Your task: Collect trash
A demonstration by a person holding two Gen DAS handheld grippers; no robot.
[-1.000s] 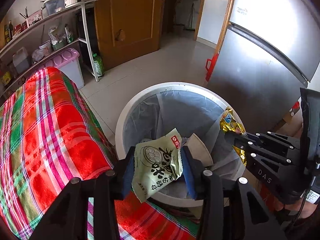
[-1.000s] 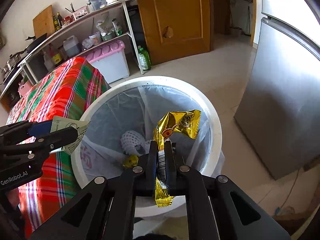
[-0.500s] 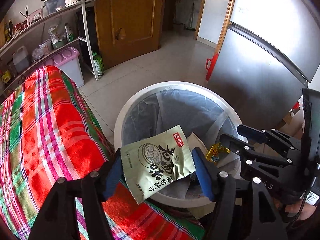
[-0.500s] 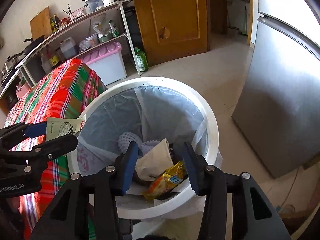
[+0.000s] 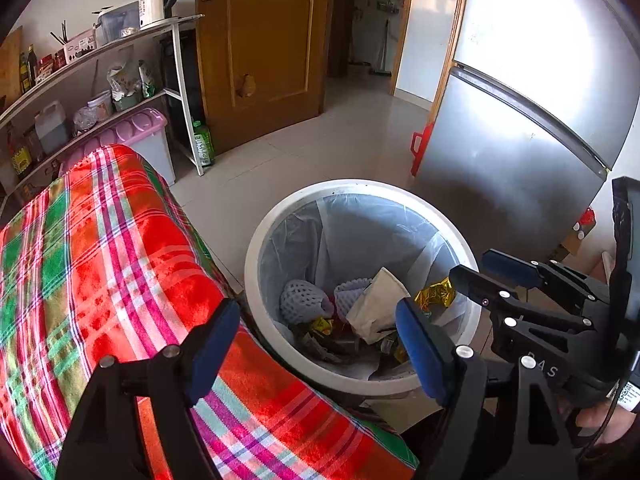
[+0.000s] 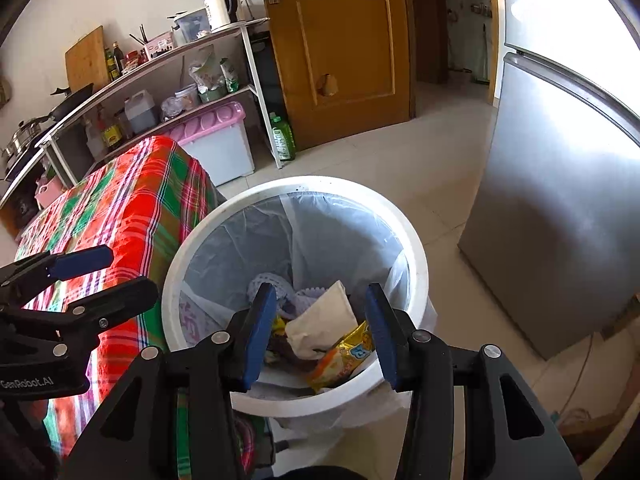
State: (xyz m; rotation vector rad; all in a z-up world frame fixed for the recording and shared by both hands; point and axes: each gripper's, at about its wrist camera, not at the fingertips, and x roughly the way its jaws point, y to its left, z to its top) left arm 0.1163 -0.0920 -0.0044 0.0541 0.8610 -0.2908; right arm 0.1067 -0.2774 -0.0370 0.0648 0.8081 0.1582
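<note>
A white round trash bin (image 5: 256, 248) with a clear liner stands on the floor beside the table; it also shows in the right wrist view (image 6: 416, 248). Inside lie a beige paper piece (image 5: 378, 304), foam fruit nets (image 5: 300, 300) and a gold snack wrapper (image 5: 434, 294), which also shows in the right wrist view (image 6: 344, 356). My left gripper (image 5: 316, 340) is open and empty above the bin's near rim. My right gripper (image 6: 320, 332) is open and empty over the bin; it also shows in the left wrist view (image 5: 496, 276).
A table with a red and green plaid cloth (image 5: 92, 260) adjoins the bin on the left. A silver fridge (image 5: 520, 120) stands to the right. A shelf rack (image 5: 120, 80) with bottles, a pink-lidded box (image 6: 216, 136) and a wooden door (image 5: 260, 40) are behind.
Both grippers opened. The green snack packet dropped from my left gripper out of sight, and the gold wrapper dropped from my right gripper into the bin.
</note>
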